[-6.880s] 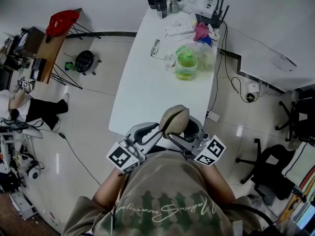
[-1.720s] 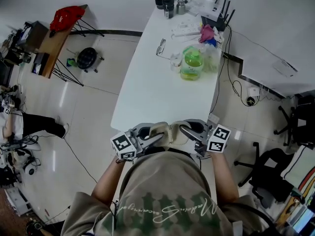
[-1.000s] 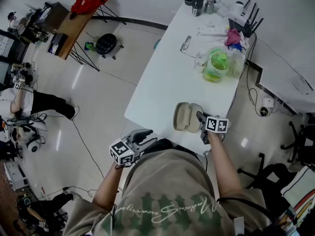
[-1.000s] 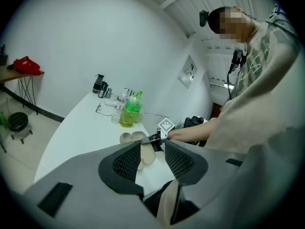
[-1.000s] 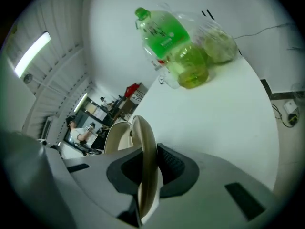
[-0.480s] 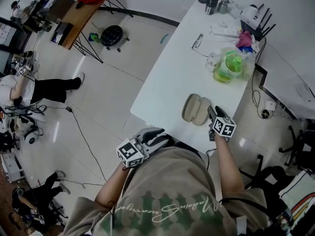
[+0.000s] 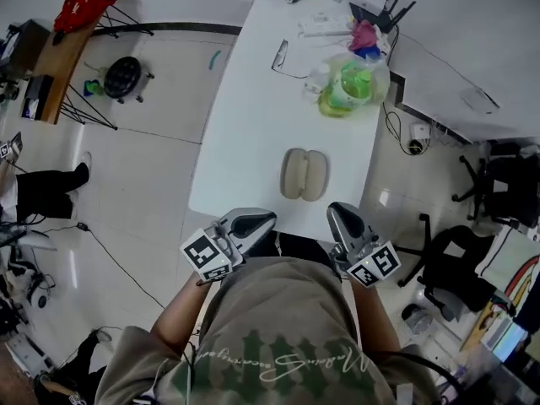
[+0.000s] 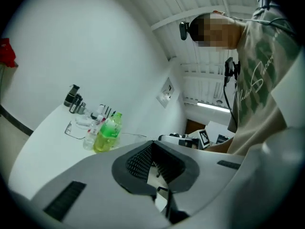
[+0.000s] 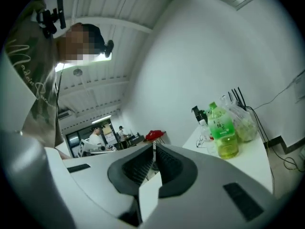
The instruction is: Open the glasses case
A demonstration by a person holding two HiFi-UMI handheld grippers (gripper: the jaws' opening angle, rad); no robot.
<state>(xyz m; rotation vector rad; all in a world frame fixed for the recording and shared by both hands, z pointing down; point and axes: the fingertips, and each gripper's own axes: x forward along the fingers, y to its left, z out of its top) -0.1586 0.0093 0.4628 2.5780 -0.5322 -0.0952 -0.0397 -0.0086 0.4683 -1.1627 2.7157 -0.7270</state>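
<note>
L tool (image 7: 265,219) shut, empty, at table (image 7: 245,142) edge, apart from open glasses case (image 7: 304,175)

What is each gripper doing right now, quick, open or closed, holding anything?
Grey two-jaw left gripper: closed, holding nothing.
Grey two-jaw right gripper: jaws closing, almost together, nothing between them.
</note>
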